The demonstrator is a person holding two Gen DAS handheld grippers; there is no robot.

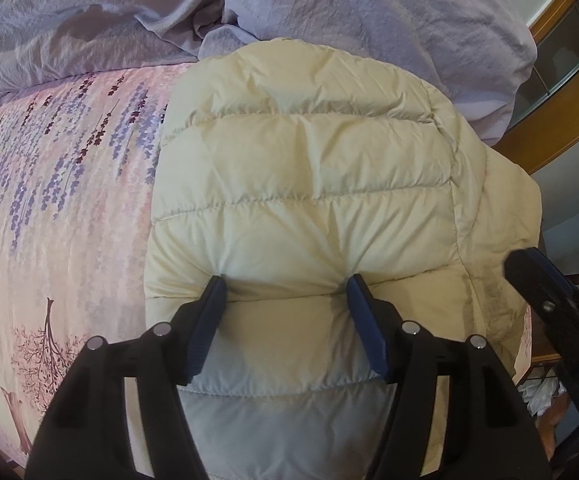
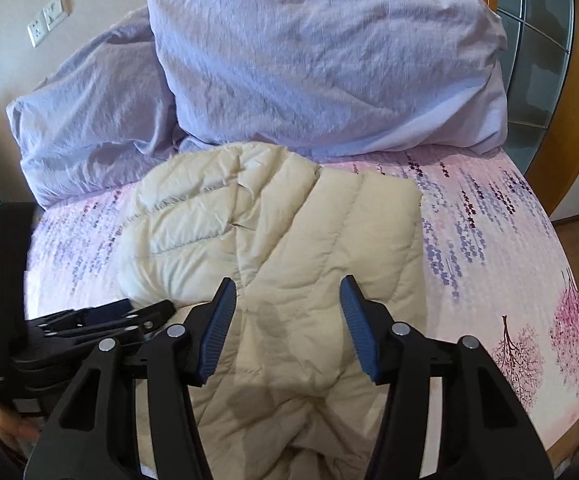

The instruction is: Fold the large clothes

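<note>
Jacket (image 1: 301, 184) folded on bed (image 1: 69, 200), near duvet (image 2: 309, 60) | left gripper (image 1: 285, 284) jaws spread, tips dimpling the padding, likely flattening it | right gripper (image 2: 287, 292) jaws apart above jacket, nothing grasped

A cream quilted jacket (image 2: 273, 240) lies on a floral pink bedsheet (image 2: 489, 220) below a rumpled lavender duvet (image 2: 309, 68). The right gripper (image 2: 287, 300) hovers open above it, possibly not touching.
</note>
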